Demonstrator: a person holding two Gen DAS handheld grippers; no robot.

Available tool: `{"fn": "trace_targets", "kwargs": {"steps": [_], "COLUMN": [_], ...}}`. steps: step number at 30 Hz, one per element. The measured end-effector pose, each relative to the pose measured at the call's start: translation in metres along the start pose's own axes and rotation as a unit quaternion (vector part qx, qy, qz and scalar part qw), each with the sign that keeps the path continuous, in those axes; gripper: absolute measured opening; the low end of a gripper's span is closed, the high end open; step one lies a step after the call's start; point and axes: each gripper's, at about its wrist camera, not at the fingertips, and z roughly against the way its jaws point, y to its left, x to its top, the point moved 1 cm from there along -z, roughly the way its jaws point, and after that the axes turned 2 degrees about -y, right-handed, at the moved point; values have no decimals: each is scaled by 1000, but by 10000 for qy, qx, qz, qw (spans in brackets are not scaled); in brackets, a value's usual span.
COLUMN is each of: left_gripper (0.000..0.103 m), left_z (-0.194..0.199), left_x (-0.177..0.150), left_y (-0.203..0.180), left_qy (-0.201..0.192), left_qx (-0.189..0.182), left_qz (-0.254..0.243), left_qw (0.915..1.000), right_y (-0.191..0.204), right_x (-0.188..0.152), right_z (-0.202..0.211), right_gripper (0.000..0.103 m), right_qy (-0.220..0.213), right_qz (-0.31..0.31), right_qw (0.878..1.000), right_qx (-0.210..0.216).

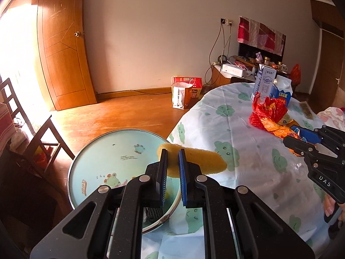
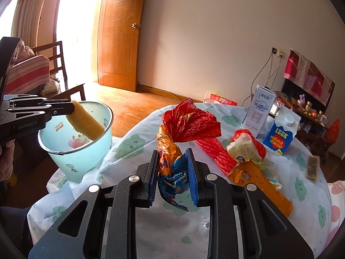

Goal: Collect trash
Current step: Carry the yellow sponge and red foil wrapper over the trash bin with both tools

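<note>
Our two hand-held grippers: black speckled frames, blue pads, bare skin at the handles.

Seen against the pale blue bin (image 2: 83, 151), our left gripper (image 1: 172, 157) and right gripper (image 2: 171, 161) share the same build: matte black, faintly glittering linkage arms with triangular cut-outs, round silver pivot pins, and flat fingers faced with ribbed blue pads (image 2: 192, 172). White "GenRobot.AI" lettering marks the left gripper's side just left of the bin, small screws above it. The right gripper's body carries white "DAS" lettering, a blue handle below. Bare fingers wrap both handles.
</note>
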Motion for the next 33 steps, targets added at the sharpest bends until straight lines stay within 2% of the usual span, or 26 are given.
{"fn": "trace_targets", "kwargs": {"steps": [13,33], "left_gripper": [10,10], "left_z": [6,13], "left_x": [-7,-16], "left_y": [42,93], "left_qy": [28,73], "left_qx": [358,733], "left_qz": [230,556], "left_qw": [9991,9957], "right_y": [33,85], "right_x": [24,43], "right_z": [-25,-56], "right_gripper": [26,26], "right_qy": [-31,40], "right_qz": [358,826], "right_qw": [9989,9943], "right_qx": [315,669]}}
